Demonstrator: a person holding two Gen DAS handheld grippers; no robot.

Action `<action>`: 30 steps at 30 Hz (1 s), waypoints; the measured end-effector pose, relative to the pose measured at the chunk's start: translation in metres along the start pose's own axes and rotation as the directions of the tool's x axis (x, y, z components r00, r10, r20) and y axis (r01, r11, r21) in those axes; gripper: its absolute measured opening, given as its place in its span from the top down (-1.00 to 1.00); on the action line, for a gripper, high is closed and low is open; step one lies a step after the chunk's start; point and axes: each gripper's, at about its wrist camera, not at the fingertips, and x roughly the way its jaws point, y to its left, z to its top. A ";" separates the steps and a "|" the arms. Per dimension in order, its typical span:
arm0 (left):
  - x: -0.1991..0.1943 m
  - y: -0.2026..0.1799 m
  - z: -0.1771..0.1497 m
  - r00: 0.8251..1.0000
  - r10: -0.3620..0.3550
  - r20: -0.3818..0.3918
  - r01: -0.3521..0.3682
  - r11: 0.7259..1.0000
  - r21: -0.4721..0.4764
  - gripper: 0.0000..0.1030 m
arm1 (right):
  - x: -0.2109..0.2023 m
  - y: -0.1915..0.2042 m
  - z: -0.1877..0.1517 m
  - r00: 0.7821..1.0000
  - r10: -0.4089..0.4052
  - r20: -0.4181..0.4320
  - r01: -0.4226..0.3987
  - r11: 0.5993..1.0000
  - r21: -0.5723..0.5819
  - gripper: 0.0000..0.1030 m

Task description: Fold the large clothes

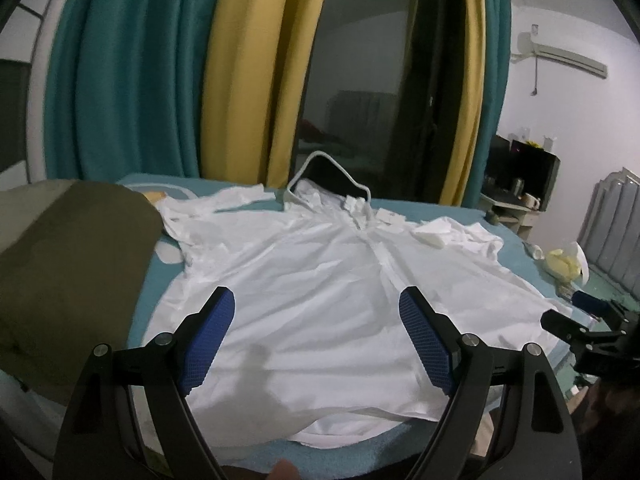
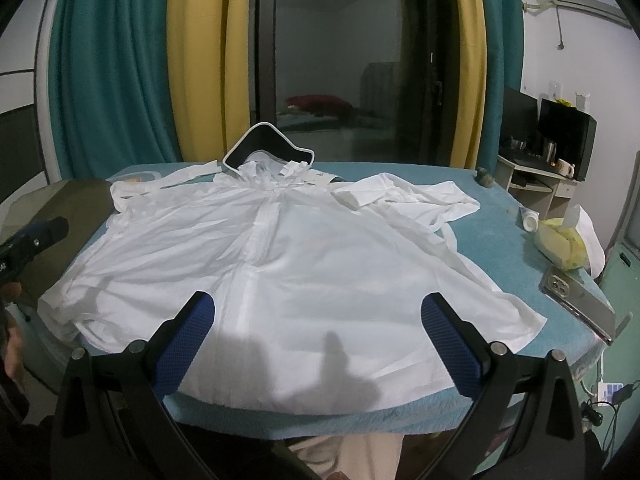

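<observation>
Looking along the left gripper, the left wrist view shows both blue-padded fingers spread wide apart, grasping nothing, hovering above the near hem of a white shirt. The shirt lies spread flat, front up, on a teal-covered table, its button placket running away from the camera toward the collar. A white hanger rests at the collar, at the far edge of the table. An olive cloth lies just beside the shirt on the left. A yellow bag sits near the table's right edge. The right gripper enters from the right, beside the shirt's right hem; its state cannot be told from this view. Teal and yellow curtains flank a dark window behind the table.

Looking along the right gripper, the right wrist view shows its fingers likewise released and wide apart, empty, above the shirt's near hem. The shirt covers most of the table; its right sleeve is bent back across the far right part, its left side reaches the olive cloth. The hanger lies at the collar. The yellow bag, a small white tube and a phone lie along the right edge, apart from the shirt. The left gripper shows at the left margin, over the olive cloth.
</observation>
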 end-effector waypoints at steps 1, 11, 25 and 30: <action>0.003 0.001 0.000 1.000 -0.014 -0.009 0.014 1.000 0.004 -0.68 | 0.004 -0.003 0.000 1.000 0.005 -0.004 -0.005 1.000 0.006 -0.98; 0.054 0.011 0.010 0.992 -0.070 -0.106 0.069 0.998 -0.010 -0.68 | 0.053 -0.032 0.012 0.994 -0.031 -0.101 0.030 0.999 -0.010 -0.98; 0.141 0.020 0.050 0.973 -0.113 -0.203 0.104 0.993 -0.054 -0.68 | 0.118 -0.071 0.062 0.984 -0.105 -0.146 0.079 0.982 -0.169 -0.63; 0.179 0.030 0.057 0.955 -0.106 -0.277 0.087 0.993 -0.079 -0.68 | 0.163 -0.083 0.078 0.969 -0.116 -0.217 0.056 0.963 -0.263 -0.25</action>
